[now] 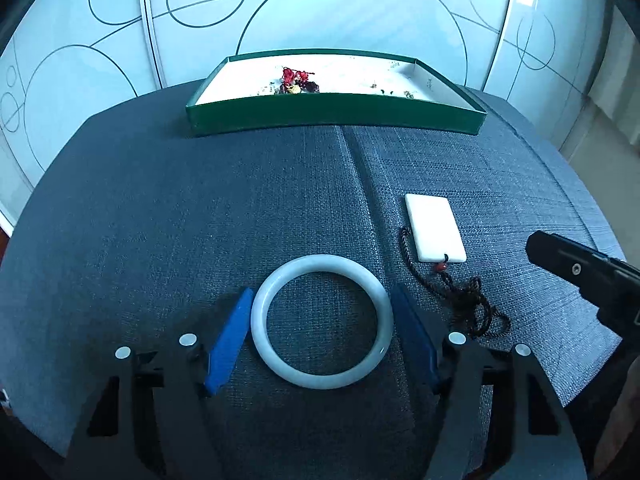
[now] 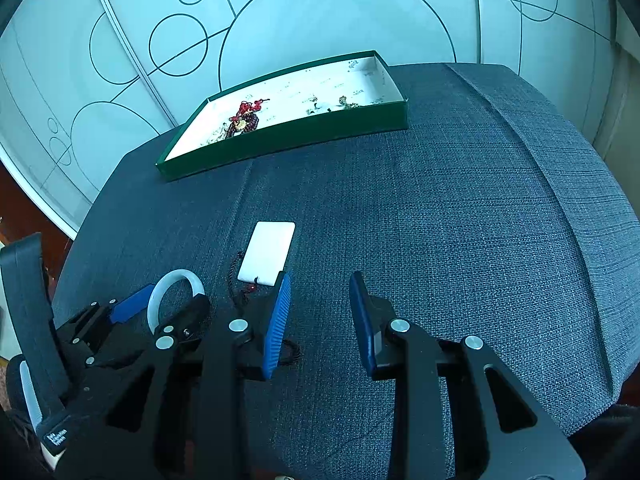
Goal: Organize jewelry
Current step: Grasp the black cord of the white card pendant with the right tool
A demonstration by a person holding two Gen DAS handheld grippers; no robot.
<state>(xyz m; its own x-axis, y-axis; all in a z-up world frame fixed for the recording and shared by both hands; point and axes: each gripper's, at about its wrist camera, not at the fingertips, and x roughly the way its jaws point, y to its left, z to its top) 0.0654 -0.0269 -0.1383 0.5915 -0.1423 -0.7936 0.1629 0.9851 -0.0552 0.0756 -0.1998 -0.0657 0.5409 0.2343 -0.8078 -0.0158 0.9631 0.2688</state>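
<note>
Pale jade, the bangle (image 1: 320, 322) lies flat on the grey fabric surface (image 1: 160, 208) between our left hand-held gripper's (image 1: 322, 320) blue pads (image 1: 228, 344), which stand apart, just beside its rim, not yet clamping it. Just right of it lies the white pendant (image 1: 436, 227) on its cord. Our right hand-held gripper (image 2: 322, 316) hangs empty, jaws apart. Well ahead sits the green tray (image 1: 336, 114), likely the destination.

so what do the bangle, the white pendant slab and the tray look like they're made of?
Bangle: likely jade or similar stone, possibly glass; pale, translucent, polished, with a small glint on its rim.
Pendant slab: opaque white, smooth, satin; stone or ceramic, can't tell. It hangs on a dark braided cord.
Tray: looks like cardboard, with thin, straight green walls and a white printed lining.
</note>
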